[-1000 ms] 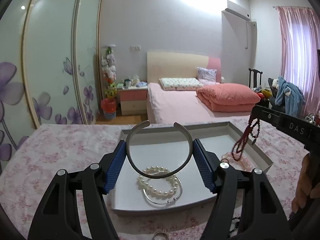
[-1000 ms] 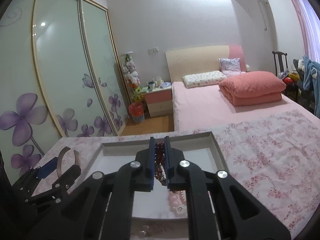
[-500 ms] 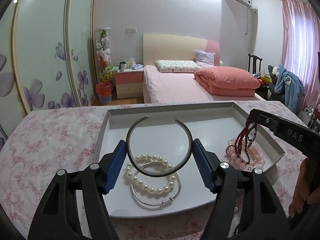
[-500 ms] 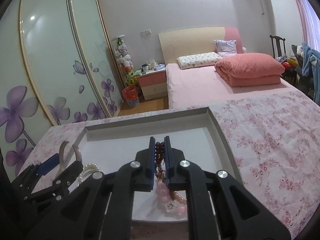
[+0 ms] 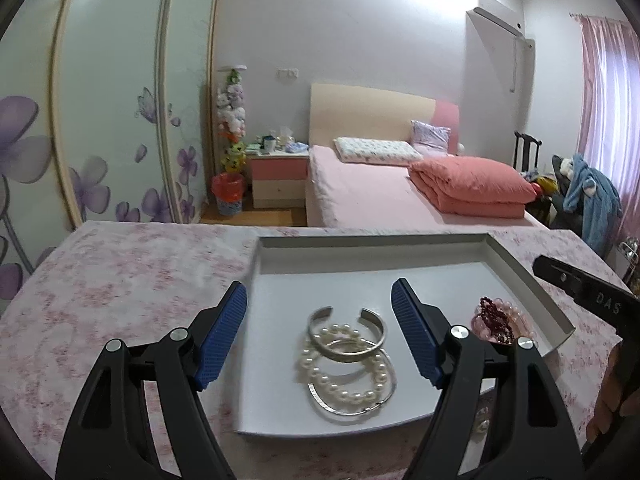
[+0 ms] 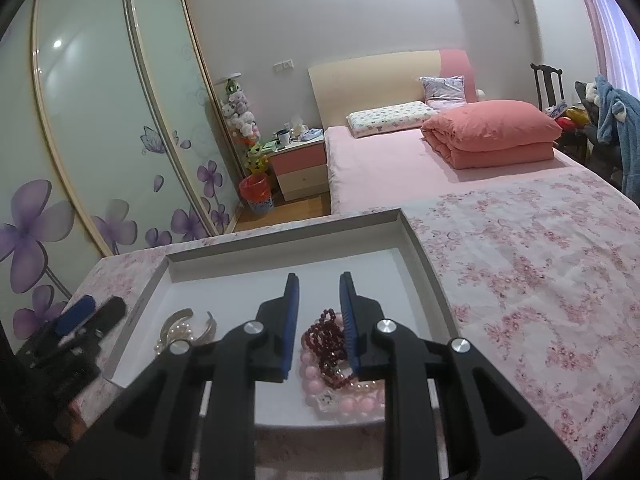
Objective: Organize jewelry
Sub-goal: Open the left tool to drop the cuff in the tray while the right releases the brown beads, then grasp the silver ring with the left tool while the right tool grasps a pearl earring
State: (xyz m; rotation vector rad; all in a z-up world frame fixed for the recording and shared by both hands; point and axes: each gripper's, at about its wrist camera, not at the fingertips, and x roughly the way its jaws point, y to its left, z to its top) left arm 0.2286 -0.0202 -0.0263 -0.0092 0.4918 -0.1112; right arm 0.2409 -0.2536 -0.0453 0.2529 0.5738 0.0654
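Note:
A white tray lies on the pink floral cloth. In it, a silver cuff bangle rests on a pearl bracelet and a thin silver hoop. My left gripper hovers over them, its jaws opening with nothing between them. At the tray's right end a dark red bead string lies heaped on a pink bead bracelet. My right gripper stands just above it, jaws opening and apart from the beads.
Small loose pieces lie on the cloth by the tray's near right corner. A person's hand holds the right gripper's handle. Beyond the table stand a bed, a nightstand and a sliding wardrobe at left.
The left gripper let go of the silver cuff, which now lies on the pearl bracelet. The right gripper lowered the red bead string onto the pink bracelet and parted its jaws.

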